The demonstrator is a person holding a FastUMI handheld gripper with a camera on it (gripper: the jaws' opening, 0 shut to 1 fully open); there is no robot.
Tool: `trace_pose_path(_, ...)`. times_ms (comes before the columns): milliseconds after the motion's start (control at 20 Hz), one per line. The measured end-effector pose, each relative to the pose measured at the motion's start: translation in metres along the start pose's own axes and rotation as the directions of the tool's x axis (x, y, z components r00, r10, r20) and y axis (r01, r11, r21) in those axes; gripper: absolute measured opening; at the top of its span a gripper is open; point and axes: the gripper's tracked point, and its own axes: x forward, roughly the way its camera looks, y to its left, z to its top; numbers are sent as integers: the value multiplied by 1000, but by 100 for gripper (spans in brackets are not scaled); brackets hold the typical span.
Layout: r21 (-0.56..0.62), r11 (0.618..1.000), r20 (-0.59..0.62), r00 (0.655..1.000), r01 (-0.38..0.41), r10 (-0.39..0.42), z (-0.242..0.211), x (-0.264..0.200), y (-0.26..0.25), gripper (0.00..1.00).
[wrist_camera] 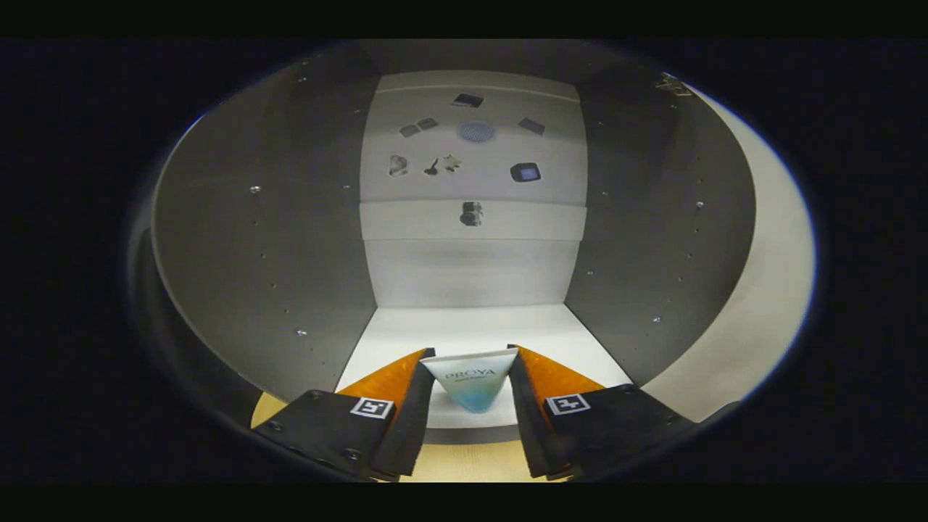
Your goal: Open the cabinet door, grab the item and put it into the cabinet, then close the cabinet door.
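A white and light-blue tube point(471, 383) sits between my two fingers, and my gripper point(471, 355) is shut on it, both fingers pressing its sides. The tube hangs at the front lip of the open cabinet point(471, 330), just above the white floor of its compartment. Grey side walls point(290, 239) of the cabinet rise left and right of the fingers. The white back panel point(471, 268) stands beyond the tube.
The cabinet's back panel carries several small dark stickers and a round patch point(476, 131) high up. A white door or outer panel point(761, 304) curves away at the right. A tan wooden surface point(464, 460) lies below the cabinet's front edge, under the fingers.
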Motion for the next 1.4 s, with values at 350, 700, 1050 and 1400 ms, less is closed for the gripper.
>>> trace_pose_path(350, 12, 1000, -4, 1000, 21, -21, -7, 20, -4, 65)
trace_pose_path(700, 40, 999, 78, 997, 20, -23, 1, -25, -5, 100)
trace_pose_path(1050, 90, 996, 197, 980, 13, -31, -17, -151, -21, 98)
trace_pose_path(1400, 136, 990, 258, 964, 34, -69, -67, -275, -61, 99)
